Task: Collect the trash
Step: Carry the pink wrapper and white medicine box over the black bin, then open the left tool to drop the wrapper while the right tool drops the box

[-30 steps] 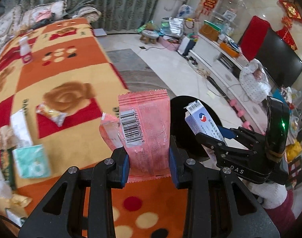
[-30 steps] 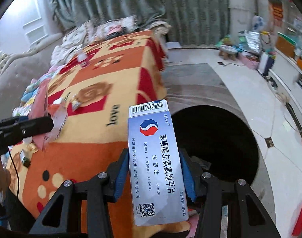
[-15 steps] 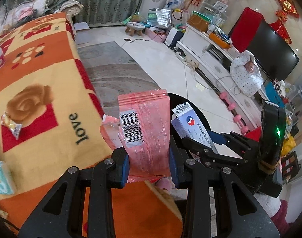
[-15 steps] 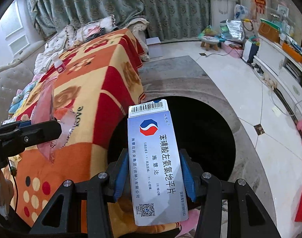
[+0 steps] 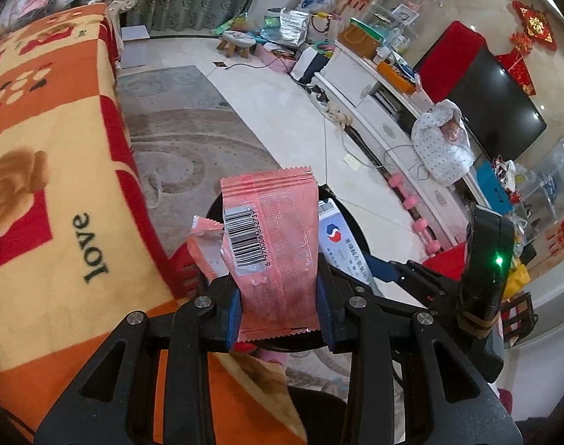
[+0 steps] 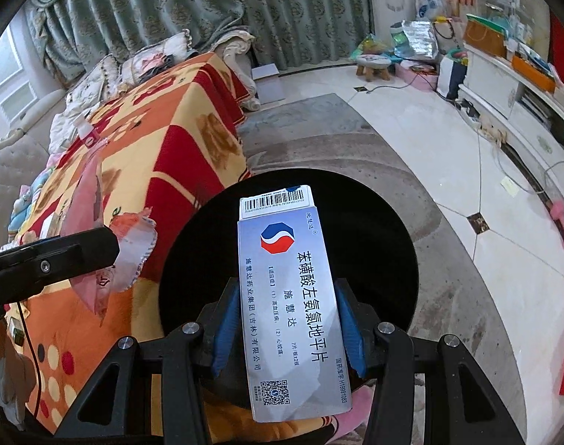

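Though over bin (image 6: 374,222): box (image 6: 293,304) (clamped)

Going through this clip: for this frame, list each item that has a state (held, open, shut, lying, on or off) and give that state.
left gripper: shut on the pink wrapper.
pink wrapper: held upright, torn open at one side.
right gripper: shut on the medicine box.
medicine box: held upright, flaps closed, above the bin.
black bin: open, no lid, standing on the floor beside the sofa.
television: screen dark.
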{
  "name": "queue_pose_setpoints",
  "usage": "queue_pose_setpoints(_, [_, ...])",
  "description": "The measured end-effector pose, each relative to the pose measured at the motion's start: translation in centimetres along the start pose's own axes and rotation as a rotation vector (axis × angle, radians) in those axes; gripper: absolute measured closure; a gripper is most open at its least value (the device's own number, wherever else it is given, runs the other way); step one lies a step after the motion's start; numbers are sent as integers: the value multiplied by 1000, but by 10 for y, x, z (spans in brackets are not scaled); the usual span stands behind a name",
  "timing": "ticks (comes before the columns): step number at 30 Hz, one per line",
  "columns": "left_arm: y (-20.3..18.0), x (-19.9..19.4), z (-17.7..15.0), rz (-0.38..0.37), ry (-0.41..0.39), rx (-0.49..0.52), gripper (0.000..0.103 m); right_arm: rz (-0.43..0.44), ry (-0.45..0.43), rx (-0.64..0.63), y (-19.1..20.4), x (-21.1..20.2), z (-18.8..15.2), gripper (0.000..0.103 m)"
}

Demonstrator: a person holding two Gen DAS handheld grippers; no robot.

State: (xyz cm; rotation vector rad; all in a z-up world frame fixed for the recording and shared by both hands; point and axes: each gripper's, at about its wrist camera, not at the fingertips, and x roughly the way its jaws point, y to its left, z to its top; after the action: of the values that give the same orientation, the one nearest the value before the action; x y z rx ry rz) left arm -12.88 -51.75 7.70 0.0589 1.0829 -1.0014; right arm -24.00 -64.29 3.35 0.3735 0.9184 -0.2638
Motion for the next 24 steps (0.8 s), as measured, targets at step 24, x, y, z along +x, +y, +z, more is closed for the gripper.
queue_pose_setpoints(24, [25,-41,-16,145,-94,-25,42,-1,-9,4,15,-12,-5,34])
